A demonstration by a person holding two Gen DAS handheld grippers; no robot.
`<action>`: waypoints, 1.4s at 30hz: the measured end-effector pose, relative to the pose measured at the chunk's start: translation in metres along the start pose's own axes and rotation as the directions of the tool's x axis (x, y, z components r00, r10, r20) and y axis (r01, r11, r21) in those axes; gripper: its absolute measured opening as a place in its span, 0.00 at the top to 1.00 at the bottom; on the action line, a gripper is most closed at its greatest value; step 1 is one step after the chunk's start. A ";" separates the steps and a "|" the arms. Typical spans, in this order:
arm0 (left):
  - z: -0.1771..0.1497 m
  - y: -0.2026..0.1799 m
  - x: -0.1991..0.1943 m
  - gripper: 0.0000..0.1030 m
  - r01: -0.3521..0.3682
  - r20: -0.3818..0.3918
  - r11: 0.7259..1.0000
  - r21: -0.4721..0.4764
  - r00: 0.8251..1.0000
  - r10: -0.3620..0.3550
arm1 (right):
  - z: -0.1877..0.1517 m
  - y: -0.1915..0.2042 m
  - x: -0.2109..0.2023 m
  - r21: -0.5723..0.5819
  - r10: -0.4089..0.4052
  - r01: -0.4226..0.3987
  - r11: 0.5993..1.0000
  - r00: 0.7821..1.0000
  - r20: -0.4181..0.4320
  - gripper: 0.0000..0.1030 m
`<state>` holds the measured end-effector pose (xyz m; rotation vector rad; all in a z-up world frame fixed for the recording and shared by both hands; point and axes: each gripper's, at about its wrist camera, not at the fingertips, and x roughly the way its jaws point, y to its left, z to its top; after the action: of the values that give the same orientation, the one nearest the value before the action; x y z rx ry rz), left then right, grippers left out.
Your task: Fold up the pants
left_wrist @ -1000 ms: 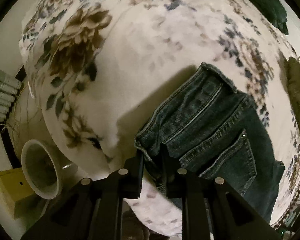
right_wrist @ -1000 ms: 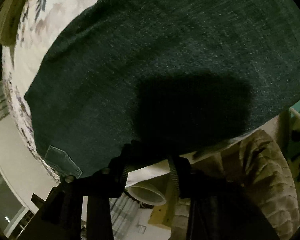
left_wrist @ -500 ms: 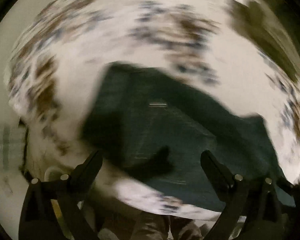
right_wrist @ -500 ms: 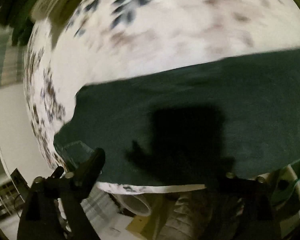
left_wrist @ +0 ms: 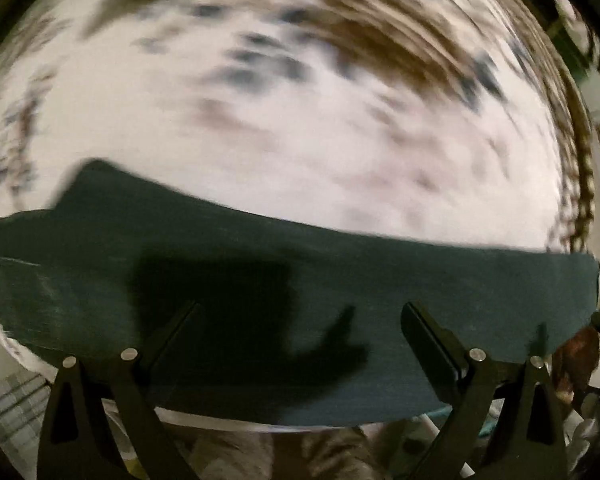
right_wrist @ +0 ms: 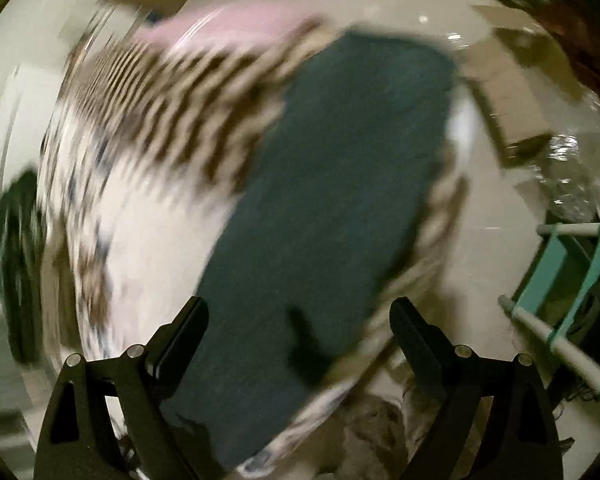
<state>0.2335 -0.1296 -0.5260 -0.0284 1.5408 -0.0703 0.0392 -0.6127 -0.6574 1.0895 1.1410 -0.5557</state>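
Jaws of both grippers (left_wrist: 300, 316) (right_wrist: 300, 312) gape wide, empty, above flat pants (left_wrist: 340, 280).

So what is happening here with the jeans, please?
A person with two handheld grippers is folding dark jeans on a bed with a floral cover. The jeans lie flat in a long band. The left gripper and right gripper both have their jaws wide open and hold nothing. Both views are motion-blurred.
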 end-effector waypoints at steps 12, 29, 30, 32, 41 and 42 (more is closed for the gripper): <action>-0.005 -0.096 0.063 0.00 -0.072 -0.065 0.993 0.091 0.995 0.078 | 0.104 -0.077 0.037 0.061 0.155 -0.159 0.985 0.985 0.072 0.19; -0.012 -0.091 0.067 0.00 -0.069 -0.029 0.998 0.016 0.997 0.069 | 0.121 -0.036 0.042 -0.084 0.246 -0.242 0.967 0.968 0.044 0.58; -0.013 -0.091 0.067 0.00 -0.069 -0.029 0.997 0.018 0.997 0.069 | 0.122 -0.038 0.043 -0.078 0.256 -0.252 0.965 0.966 0.048 0.58; -0.016 -0.091 0.065 0.00 -0.065 -0.034 0.998 0.019 0.997 0.065 | 0.121 -0.037 0.037 -0.071 0.305 -0.301 0.951 0.950 0.066 0.69; -0.006 -0.087 0.070 0.00 -0.069 -0.049 0.998 0.011 0.996 0.069 | 0.116 -0.039 0.061 -0.019 0.346 -0.345 0.938 0.938 0.020 0.65; -0.006 -0.088 0.069 0.00 -0.068 -0.051 0.998 0.012 0.996 0.068 | 0.115 -0.037 0.058 -0.023 0.344 -0.343 0.939 0.938 0.033 0.80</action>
<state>0.2273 -0.2214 -0.5894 0.0344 1.5909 -0.0250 0.0807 -0.7220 -0.7231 1.2267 0.8936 -0.2886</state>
